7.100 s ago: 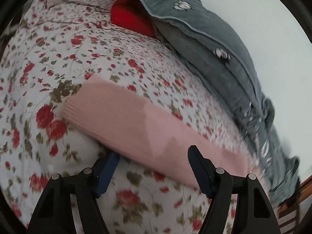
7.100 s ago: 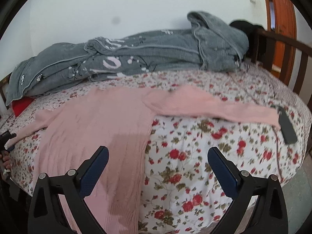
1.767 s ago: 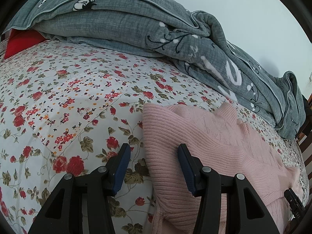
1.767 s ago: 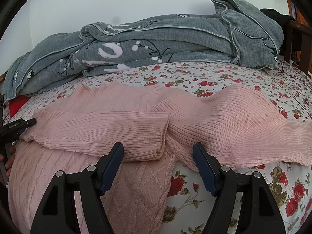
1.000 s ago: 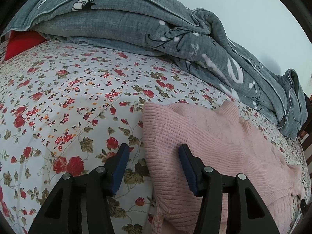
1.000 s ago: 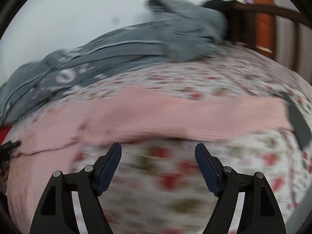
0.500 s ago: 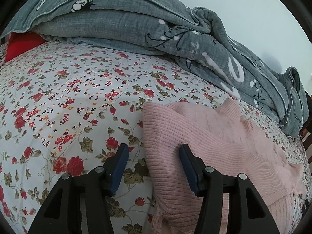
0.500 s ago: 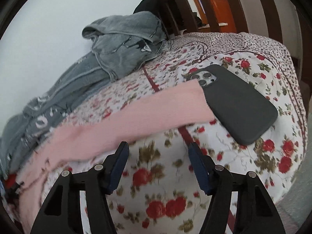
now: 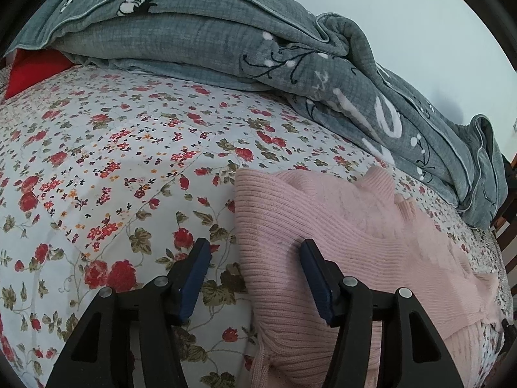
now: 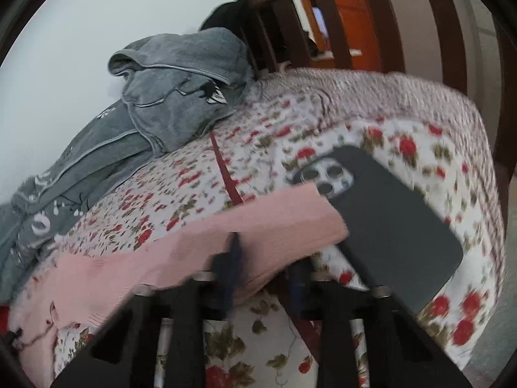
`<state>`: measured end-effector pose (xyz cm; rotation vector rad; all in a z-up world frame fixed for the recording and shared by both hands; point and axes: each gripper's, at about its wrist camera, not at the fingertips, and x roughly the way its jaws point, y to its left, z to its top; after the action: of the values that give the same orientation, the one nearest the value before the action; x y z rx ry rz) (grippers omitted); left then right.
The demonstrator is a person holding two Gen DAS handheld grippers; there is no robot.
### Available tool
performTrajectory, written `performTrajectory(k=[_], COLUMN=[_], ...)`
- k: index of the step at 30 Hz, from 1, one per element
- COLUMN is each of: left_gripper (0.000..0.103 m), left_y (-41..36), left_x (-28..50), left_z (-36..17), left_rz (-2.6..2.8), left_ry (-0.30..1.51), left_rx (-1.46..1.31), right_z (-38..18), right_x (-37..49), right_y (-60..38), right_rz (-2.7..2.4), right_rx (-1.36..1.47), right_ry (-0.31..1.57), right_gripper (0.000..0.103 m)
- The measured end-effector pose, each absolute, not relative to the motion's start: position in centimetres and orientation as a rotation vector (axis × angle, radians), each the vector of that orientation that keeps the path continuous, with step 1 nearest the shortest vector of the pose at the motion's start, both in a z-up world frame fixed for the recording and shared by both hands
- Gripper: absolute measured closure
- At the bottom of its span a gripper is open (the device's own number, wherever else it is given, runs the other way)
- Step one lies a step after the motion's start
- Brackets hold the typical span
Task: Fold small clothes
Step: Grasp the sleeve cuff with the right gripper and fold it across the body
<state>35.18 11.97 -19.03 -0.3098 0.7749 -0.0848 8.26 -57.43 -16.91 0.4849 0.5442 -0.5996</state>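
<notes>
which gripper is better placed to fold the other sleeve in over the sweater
Right. The right gripper has just closed on the outstretched pink sleeve near its cuff, beside the phone. The left gripper stands open over the sweater's folded edge, gripping nothing.

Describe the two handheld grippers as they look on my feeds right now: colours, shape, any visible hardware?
Both match. The left gripper has matte black angular plastic arms with cut-out openings, round silver screw heads at the joints, and flat dark blue pads lining its jaws. The right gripper shows the same black frame, silver screws and blue pads, though blurred. No cables, markings, hands or sleeves are visible in either view.
</notes>
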Motion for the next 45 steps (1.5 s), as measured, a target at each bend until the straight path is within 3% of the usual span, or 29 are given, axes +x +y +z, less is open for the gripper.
performTrajectory(k=[10, 19, 25, 31, 42, 45], left_gripper=[0.043, 0.037, 0.030, 0.030, 0.026, 0.026], left_y=[12.6, 15.3, 19.3, 25.2, 27.2, 27.0], left_x=[34.8, 32.7, 29.6, 28.4, 27.9, 28.1], left_z=[-18.8, -17.9, -16.6, -18.1, -18.7, -18.8], left_rz=[-0.124, -0.107, 0.051, 0.227, 0.128, 0.136], left_ry=[0.758, 0.729, 0.690, 0.692, 0.645, 0.653], left_rx=[-0.360, -0.455, -0.269, -0.225, -0.334, -0.322], right_z=[-10.1, -1.3, 2.1, 0.2, -11.2, -13.8], right_x=[9.7, 13.3, 17.7, 23.9, 32.2, 33.9], right_y=[-52.4, -41.6, -31.2, -21.0, -3.9, -1.7], right_rz=[-0.606, -0.481, -0.306, -0.096, 0.193, 0.241], right_rx=[0.307, 0.145, 0.056, 0.049, 0.130, 0.137], right_ry=[0.497, 0.392, 0.338, 0.392, 0.624, 0.704], right_gripper=[0.097, 0.097, 0.097, 0.097, 0.097, 0.090])
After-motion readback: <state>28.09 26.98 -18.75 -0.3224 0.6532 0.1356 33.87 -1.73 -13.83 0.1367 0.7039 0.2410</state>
